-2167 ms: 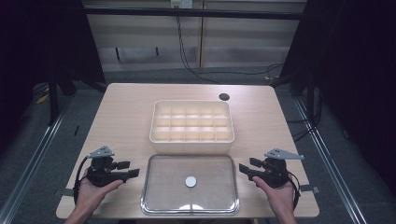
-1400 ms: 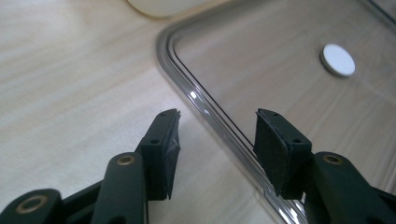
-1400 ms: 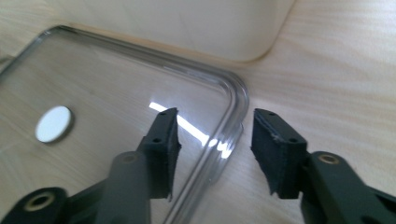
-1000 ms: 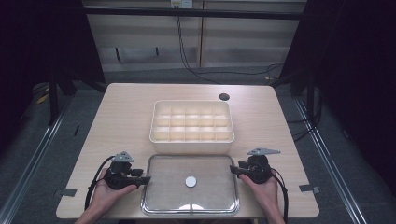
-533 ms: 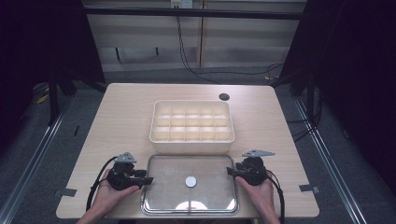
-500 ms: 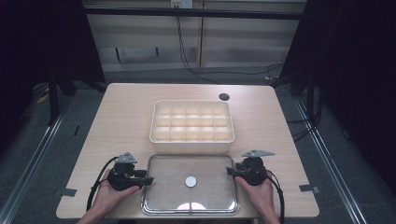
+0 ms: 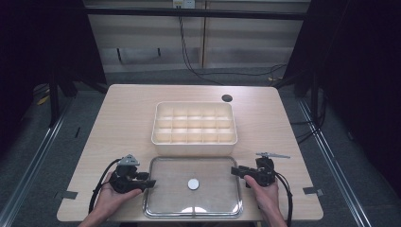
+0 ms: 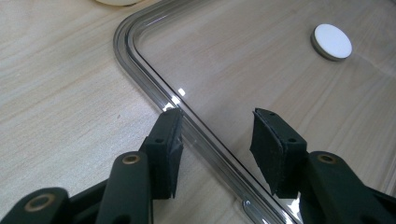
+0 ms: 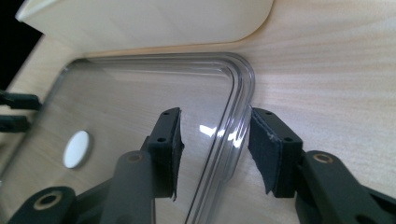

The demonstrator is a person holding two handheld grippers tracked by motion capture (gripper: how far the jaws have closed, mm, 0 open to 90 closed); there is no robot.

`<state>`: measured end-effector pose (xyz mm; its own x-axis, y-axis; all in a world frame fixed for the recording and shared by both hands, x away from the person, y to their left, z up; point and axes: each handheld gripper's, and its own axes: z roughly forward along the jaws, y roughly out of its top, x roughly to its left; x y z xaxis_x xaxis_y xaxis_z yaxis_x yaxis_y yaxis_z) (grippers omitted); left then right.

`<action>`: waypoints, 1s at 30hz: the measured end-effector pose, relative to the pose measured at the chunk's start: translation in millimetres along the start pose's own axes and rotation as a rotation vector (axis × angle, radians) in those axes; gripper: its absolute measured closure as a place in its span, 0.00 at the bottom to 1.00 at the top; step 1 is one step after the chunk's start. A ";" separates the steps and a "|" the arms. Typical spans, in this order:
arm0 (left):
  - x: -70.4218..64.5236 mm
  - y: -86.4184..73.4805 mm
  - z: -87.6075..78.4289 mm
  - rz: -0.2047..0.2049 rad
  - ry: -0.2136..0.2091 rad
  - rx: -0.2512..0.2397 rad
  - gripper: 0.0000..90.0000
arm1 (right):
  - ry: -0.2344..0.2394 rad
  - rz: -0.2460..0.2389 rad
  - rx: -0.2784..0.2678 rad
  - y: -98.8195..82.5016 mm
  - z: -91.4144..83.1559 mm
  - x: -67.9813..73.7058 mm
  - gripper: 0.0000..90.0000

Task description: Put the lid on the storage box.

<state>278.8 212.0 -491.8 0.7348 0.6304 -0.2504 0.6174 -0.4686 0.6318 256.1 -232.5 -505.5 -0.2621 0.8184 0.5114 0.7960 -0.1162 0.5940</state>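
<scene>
Your left gripper [image 7: 150, 182] sits at the left edge of the clear lid [image 7: 193, 187], and your right gripper [image 7: 235, 171] is at its right edge, both low over the tabletop [image 7: 127, 118]. In the left gripper view the jaws are spread apart, straddling the lid's ridged rim [image 8: 187, 123] with one pad outside on the wood and the other over the clear panel, nothing pinched between them. Same story in the right gripper view: jaws released, set astride the rim near the lid's rounded corner [image 9: 243, 74] (the glare on the plastic makes actual contact hard to judge). The lid lies flat at the near side of the tabletop, straight in front of you, with a small white round knob [image 7: 193, 184] at its centre. Just beyond it, almost touching its far edge, stands the cream divided box [image 7: 194, 127], its compartments open to the camera. A dark round hole [image 7: 227, 98] marks the tabletop near the far right corner, well apart from everything else. Your hands [image 7: 112, 197] come in from the bottom, cables trailing behind.
</scene>
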 end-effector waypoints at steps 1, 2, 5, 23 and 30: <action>0.0 0.0 0.0 0.000 0.000 0.000 0.59 | 0.000 0.000 0.000 0.0 0.0 0.0 0.61; 0.0 -0.2 0.0 0.000 -0.001 -0.001 0.59 | 0.030 0.041 -0.004 -0.7 -0.8 -3.9 0.62; 0.1 -0.5 0.0 0.000 -0.003 -0.004 0.59 | 0.046 0.068 0.001 -1.1 -1.6 -5.7 0.63; 1.1 -0.7 -0.2 -0.002 0.007 -0.009 0.58 | 0.160 0.081 0.000 -2.0 -4.6 -5.1 0.72; 3.2 -1.0 -0.9 -0.010 0.000 -0.011 0.57 | 0.200 0.066 0.007 -1.8 -4.1 -3.2 0.72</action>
<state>280.3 215.1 -492.6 0.7282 0.6354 -0.2568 0.6218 -0.4551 0.6374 253.3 -237.2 -505.7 -0.3120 0.6812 0.6623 0.8188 -0.1608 0.5511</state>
